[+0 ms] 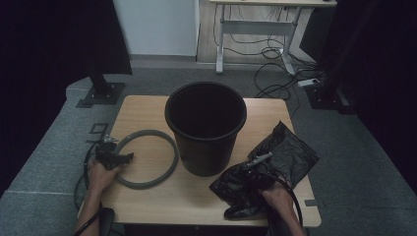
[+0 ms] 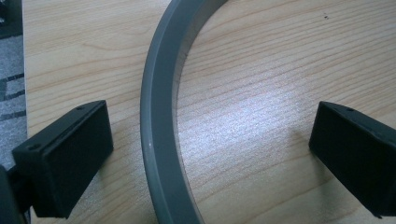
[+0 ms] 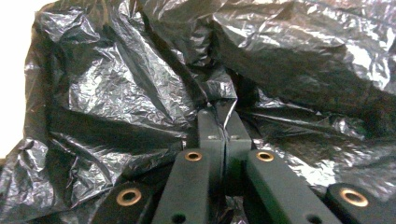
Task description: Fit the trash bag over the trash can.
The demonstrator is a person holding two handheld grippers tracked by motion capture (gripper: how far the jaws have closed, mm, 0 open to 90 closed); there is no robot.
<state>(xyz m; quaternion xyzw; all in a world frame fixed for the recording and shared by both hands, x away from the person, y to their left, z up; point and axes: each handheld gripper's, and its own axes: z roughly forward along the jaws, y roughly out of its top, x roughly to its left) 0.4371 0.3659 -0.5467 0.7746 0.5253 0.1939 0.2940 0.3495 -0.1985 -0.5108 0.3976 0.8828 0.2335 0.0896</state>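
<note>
Wood-grain table (image 1: 147, 196) on grey carpet, dark curtains both sides, white wall and a desk with loose cables behind. At the left of the high view my left hand-held gripper (image 1: 114, 158) sits at the near-left edge of the grey ring (image 1: 173, 152), which lies flat on the table. Left gripper view: jaws spread wide, ring band (image 2: 159, 140) passing between them, nearer the left jaw, neither pad touching it. Centre: black bucket (image 1: 205, 129) upright, just right of the ring. Right: my right hand-held gripper (image 1: 256, 162) on the crumpled black bin bag (image 1: 290, 147) beside the bucket. Right gripper view: jaws pressed together, pinching a fold of the bag (image 3: 140, 93).
</note>
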